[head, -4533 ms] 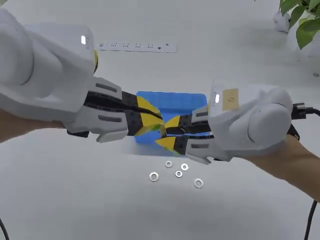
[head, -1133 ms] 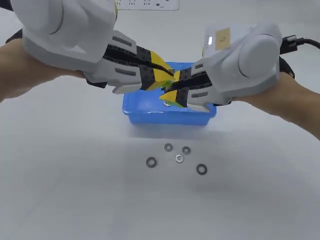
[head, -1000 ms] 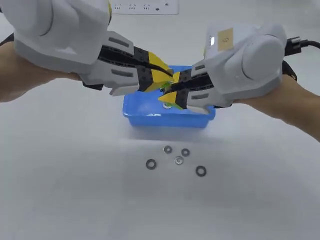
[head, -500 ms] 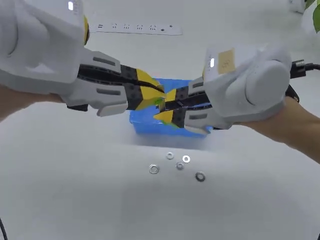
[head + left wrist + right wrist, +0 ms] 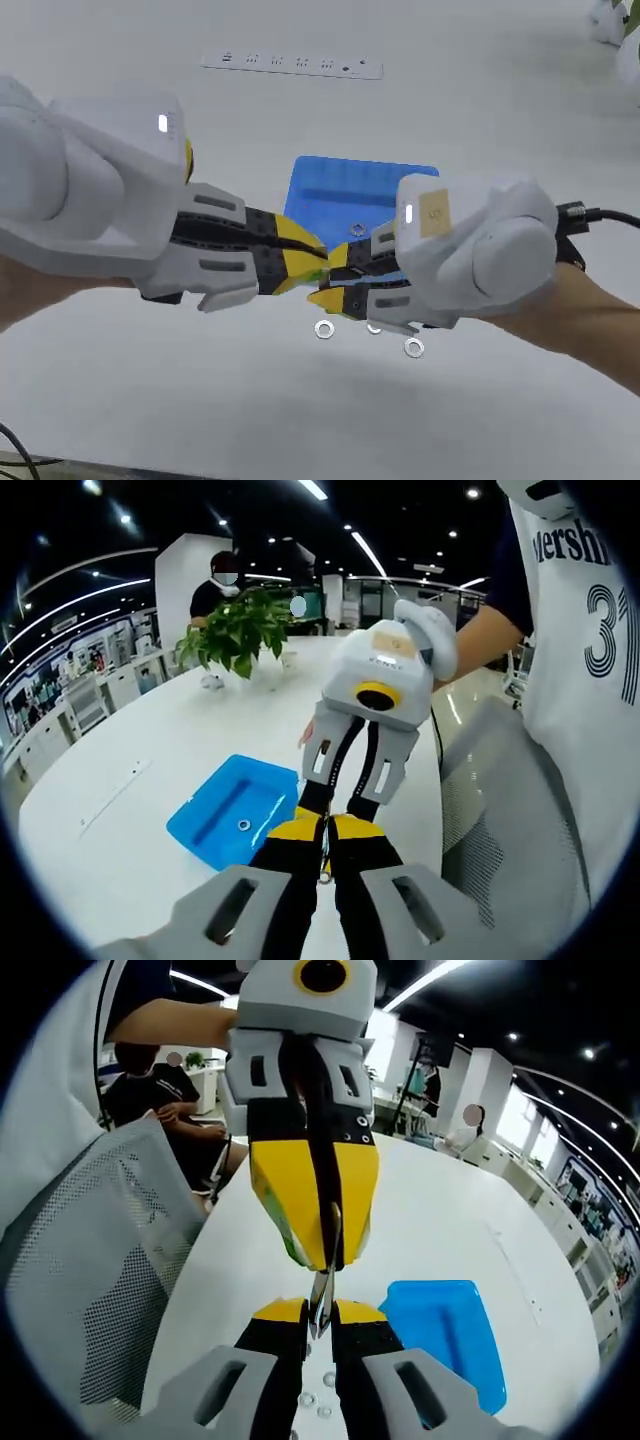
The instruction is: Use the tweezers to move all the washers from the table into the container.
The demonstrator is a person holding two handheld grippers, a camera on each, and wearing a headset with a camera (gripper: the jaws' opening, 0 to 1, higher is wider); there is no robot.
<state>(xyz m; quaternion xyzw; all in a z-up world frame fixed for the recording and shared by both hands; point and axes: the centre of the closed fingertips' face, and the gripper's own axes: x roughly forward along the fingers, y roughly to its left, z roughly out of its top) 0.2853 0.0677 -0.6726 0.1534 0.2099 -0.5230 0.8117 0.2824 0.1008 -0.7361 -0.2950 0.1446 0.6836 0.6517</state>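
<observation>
The left gripper (image 5: pixel 325 830) and the right gripper (image 5: pixel 318 1312) are meeting tip to tip, jaws both pinching the tweezers (image 5: pixel 325 1278). Washers (image 5: pixel 325 329) are lying on the surface (image 5: pixel 200 400) beneath the jaws, and the container (image 5: pixel 330 185) is sitting just beyond.

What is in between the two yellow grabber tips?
The thin silvery tweezers run from the left gripper to the right gripper, and both pairs of jaws look closed on them. The right gripper view shows this best.
</observation>
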